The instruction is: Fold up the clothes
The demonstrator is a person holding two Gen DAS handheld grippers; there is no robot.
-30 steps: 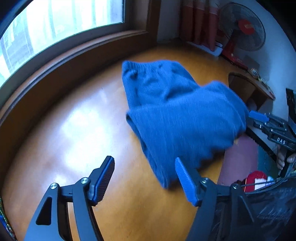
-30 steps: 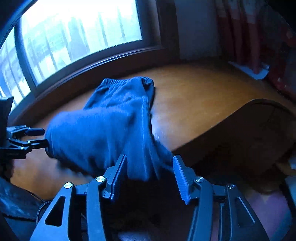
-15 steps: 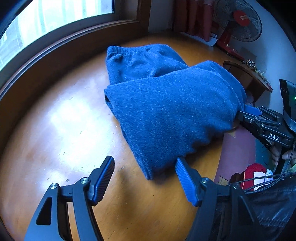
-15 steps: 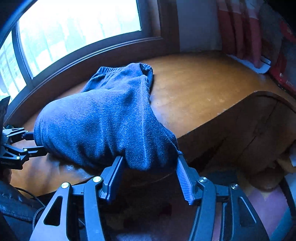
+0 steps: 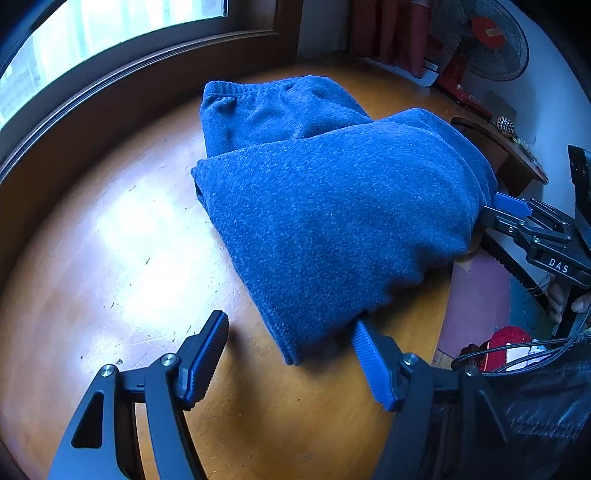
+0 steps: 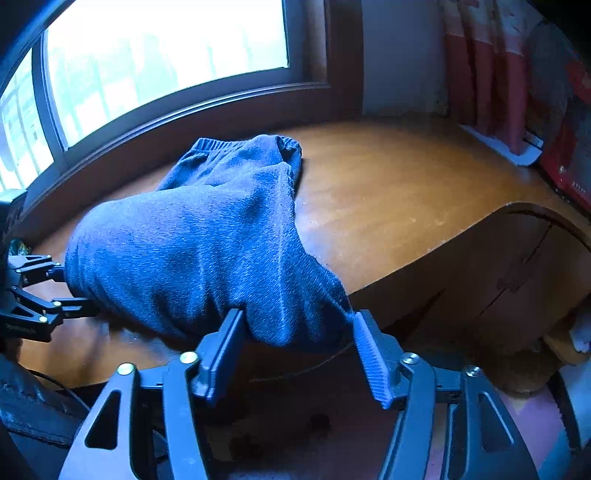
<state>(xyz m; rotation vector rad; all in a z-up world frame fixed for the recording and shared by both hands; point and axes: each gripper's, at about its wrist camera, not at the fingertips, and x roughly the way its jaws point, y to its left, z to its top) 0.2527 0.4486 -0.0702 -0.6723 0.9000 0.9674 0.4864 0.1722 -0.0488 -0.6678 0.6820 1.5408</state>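
Blue fleece garment lies folded over itself on the wooden table, one end hanging past the near edge. Left gripper spread wide, corner of cloth between its fingers, ungripped. Right gripper likewise spread, cloth sagging between the fingers.

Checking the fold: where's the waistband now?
In both views the waistband lies at the table's far side near the window, beyond the folded-over part.
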